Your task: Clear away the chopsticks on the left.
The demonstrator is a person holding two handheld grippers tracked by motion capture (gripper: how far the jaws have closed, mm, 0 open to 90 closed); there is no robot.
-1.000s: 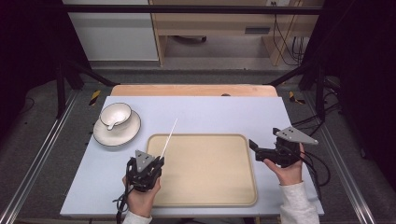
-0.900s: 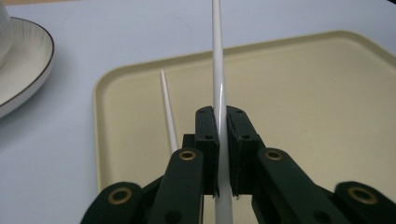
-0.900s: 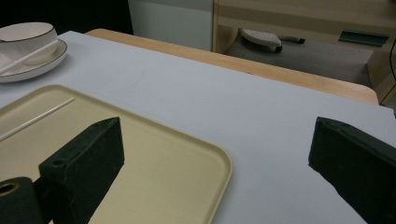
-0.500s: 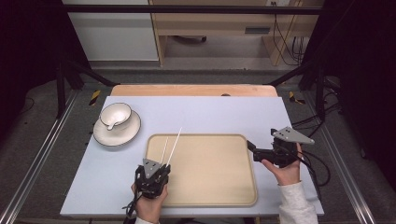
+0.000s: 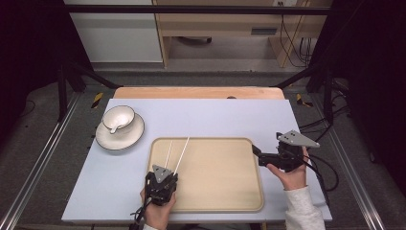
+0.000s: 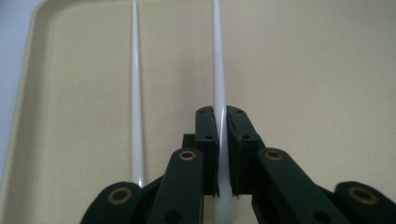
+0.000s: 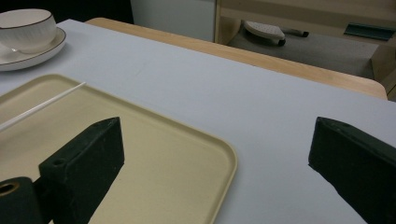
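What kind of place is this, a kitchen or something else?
Probably a lab or recording workshop, not a kitchen. The table stands inside a black metal frame, loose cables hang by plain shelving behind, and a person's hand works a cabled claw at a tray.

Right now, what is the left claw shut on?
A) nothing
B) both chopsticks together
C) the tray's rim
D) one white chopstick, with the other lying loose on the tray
D: in the left gripper view the left claw clamps one white chopstick, while the other chopstick lies beside it on the tray.
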